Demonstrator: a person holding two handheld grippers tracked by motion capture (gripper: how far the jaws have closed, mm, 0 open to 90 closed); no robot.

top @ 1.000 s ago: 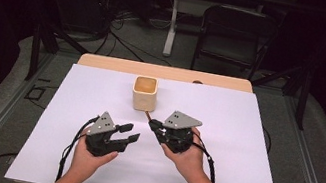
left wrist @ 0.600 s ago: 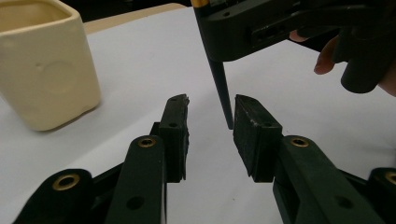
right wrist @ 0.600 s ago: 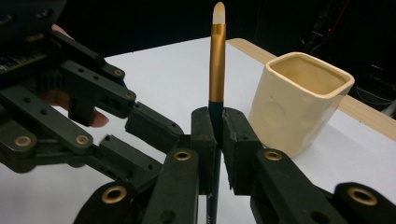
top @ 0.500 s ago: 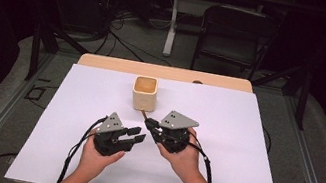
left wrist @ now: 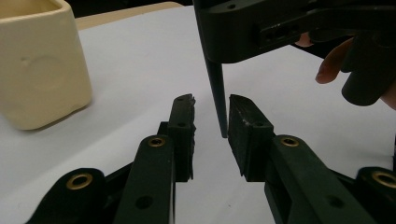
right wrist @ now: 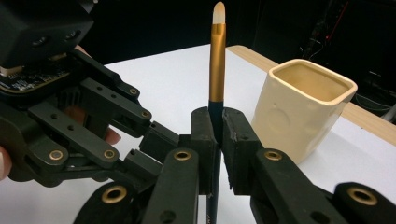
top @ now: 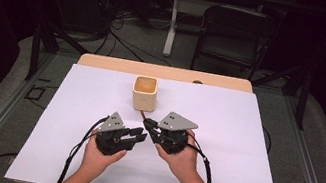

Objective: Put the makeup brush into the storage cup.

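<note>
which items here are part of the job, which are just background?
In the job:
- brush, clamped in the right gripper
- left gripper, jaws just closing around the brush's handle end
- cream cup

Background:
- folding chair
- floor cables

The cream cup [top: 144, 93] is standing just beyond both hand-held grippers, blocking the straight way forward. The right hand-held gripper [top: 149, 123] and its brush [right wrist: 217, 60] are crowding the left hand-held gripper [top: 139, 134]. The white surface [top: 242, 151] is lying open on both sides.
</note>
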